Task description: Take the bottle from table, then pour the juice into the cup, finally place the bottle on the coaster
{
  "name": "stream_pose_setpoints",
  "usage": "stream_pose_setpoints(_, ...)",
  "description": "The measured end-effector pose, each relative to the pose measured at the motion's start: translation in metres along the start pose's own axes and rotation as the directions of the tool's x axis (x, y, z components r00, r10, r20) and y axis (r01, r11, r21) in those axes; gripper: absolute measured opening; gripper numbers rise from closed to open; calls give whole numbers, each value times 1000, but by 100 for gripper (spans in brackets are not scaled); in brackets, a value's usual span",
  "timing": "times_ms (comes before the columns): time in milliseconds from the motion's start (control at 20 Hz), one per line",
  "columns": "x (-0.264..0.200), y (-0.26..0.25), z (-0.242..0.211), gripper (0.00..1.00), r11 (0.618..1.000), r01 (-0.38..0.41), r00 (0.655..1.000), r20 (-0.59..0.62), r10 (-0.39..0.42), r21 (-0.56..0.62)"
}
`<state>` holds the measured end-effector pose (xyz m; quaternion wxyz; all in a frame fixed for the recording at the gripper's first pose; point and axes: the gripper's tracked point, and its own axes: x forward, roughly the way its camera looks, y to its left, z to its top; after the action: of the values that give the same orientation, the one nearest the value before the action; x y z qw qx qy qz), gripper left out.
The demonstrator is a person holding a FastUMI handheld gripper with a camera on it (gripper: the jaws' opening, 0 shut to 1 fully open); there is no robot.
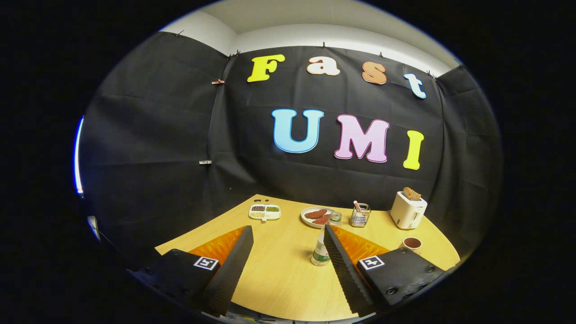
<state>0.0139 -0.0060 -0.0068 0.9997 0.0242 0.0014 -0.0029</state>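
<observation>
Gripper (288, 234): released, fingers spread wide at lower centre of the frame, grasping nothing.
Bottle (320, 253): upright on the wooden table (288, 283), lower centre, just inside the right finger's tip, partly hidden by it.
Cup (411, 244): lower right, beyond the right finger, dark liquid inside.
Toaster (407, 209): white, right of centre at the table's back edge, bread in the slot.
Plate (316, 216): centre, behind the bottle, reddish food on it.
Wire holder (360, 215): between plate and toaster.
Divided tray (265, 211): left of the plate.
</observation>
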Motion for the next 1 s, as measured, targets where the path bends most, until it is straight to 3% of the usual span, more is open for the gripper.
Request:
stream_pose_setpoints(500, 44, -37, -38, 97, 988, 150, 987, -54, -148, 30)
stream_pose_setpoints(1000, 113, -91, -82, 97, 943, 314, 949, -67, -308, 108)
